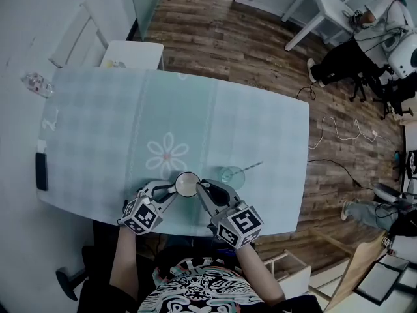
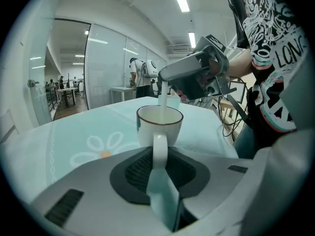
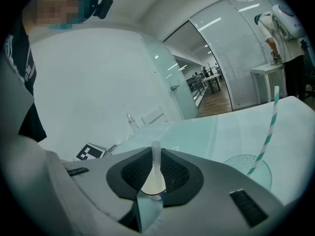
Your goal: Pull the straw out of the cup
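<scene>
A white cup (image 1: 187, 184) with a brown rim stands near the table's front edge. My left gripper (image 1: 171, 189) is shut on its handle (image 2: 159, 149), which sits between the dark pads in the left gripper view. My right gripper (image 1: 203, 186) hovers at the cup's right rim, shut on a pale white straw (image 3: 155, 156). In the left gripper view this straw (image 2: 163, 100) hangs from the right gripper (image 2: 170, 80) down into the cup (image 2: 159, 124). To the right stands a clear glass (image 1: 232, 175) holding a teal-striped straw (image 3: 267, 129).
A teal checked cloth with a daisy print (image 1: 167, 154) covers the table. A black phone (image 1: 41, 171) lies at its left edge. A small white table (image 1: 133, 54) stands behind it. A person (image 1: 355, 54) sits at the far right, and cables (image 1: 339, 132) cross the wooden floor.
</scene>
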Tool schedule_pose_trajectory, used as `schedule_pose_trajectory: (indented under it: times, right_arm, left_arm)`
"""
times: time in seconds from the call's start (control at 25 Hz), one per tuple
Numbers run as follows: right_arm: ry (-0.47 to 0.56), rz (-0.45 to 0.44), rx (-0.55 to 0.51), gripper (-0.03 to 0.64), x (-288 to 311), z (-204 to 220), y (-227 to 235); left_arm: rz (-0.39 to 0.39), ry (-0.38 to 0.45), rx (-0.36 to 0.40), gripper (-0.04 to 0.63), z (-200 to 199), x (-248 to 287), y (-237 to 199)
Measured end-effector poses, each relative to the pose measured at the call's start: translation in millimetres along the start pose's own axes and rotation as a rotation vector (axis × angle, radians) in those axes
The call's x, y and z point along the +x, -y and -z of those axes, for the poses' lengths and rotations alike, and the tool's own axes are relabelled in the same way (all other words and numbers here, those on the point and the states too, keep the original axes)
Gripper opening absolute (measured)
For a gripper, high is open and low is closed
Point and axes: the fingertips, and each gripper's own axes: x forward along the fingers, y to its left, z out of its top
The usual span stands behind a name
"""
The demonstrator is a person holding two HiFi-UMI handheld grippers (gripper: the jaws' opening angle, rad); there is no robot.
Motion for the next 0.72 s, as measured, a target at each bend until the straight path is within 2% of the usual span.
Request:
schedule_pose_trajectory:
  times: [0.72]
  right_arm:
    - [0.103, -0.016, 0.026, 0.071, -23.9, -50.2, -2.0]
  left_arm:
    - [0.009, 0.0, -0.023, 0.101, 1.0, 3.1, -1.0]
